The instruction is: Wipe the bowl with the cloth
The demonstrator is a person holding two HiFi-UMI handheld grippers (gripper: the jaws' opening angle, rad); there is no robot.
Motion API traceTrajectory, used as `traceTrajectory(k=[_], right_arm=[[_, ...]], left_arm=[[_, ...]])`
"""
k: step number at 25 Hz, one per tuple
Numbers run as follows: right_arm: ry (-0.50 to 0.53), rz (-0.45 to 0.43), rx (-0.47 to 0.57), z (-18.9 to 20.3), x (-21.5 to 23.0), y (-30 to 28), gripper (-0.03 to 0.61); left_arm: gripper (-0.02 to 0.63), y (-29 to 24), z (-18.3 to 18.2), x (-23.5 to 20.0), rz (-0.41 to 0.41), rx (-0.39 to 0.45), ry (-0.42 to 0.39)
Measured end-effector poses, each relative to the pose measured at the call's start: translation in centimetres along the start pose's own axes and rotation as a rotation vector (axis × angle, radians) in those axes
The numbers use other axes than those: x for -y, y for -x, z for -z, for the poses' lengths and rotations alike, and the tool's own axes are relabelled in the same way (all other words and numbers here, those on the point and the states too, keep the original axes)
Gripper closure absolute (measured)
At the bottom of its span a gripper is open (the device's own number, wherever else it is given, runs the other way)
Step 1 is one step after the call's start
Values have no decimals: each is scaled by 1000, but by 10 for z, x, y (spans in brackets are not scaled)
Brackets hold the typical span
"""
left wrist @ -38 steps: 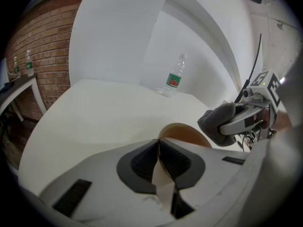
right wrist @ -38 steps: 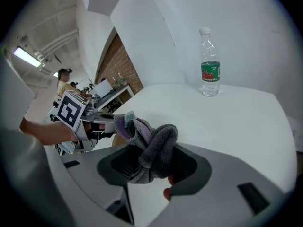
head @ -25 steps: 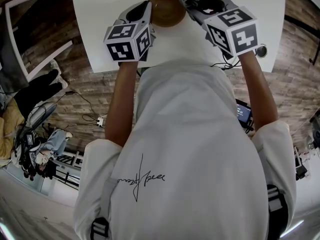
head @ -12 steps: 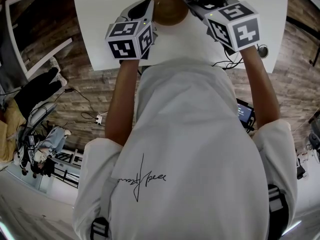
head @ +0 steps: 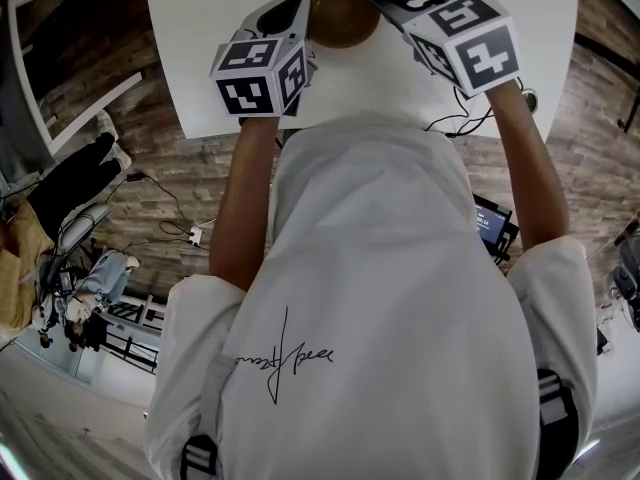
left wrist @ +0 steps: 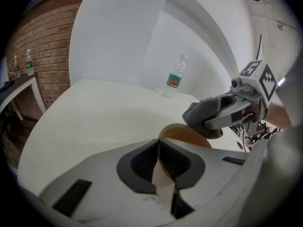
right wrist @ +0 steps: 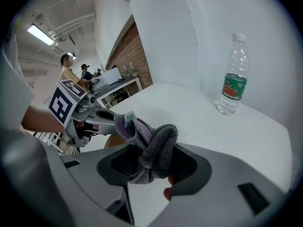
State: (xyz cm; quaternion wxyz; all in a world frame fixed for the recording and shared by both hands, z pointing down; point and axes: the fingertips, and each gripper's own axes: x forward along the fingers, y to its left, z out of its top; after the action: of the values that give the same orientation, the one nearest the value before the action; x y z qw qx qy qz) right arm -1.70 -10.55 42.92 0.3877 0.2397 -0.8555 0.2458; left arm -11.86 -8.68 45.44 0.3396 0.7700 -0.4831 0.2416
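Bowl [head: 340,13]: round, brown, smooth with a dull sheen, thin-walled. It sits over the far edge of the white matte table [head: 200,28], between the two grippers.

Left gripper [left wrist: 160,162]: the ribbed dark pads are pressed onto the bowl's thin rim, one pad on each face of the wall. The rim runs edge-on between them, and the bowl's curved body rises beyond the jaws.

Right gripper [right wrist: 151,167]: the jaws are clamped on the cloth [right wrist: 151,150]. This is a soft grey fleece, bunched into a knot-like wad, with a purple inner face and a small label at one fold. The wad bulges above the pads.

In the left gripper view the cloth wad meets the bowl's upper right edge. Whether it presses there I cannot tell.

Bottle [right wrist: 232,79]: clear ribbed plastic, white cap, green and red label. It stands upright on the table by the white wall, well apart from the bowl.

Each gripper carries a cube with black and white square markers.
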Motion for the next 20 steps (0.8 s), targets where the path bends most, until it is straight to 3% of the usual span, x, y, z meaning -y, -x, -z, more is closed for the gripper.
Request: traceTrajectory(k=[9, 20], right_arm=[[183, 5, -11, -8, -7, -5, 399], [315, 7, 4, -21, -12, -15, 399]], left_arm=[[598, 0, 2, 0, 3, 4, 4], [600, -1, 0, -4, 3, 7, 5]])
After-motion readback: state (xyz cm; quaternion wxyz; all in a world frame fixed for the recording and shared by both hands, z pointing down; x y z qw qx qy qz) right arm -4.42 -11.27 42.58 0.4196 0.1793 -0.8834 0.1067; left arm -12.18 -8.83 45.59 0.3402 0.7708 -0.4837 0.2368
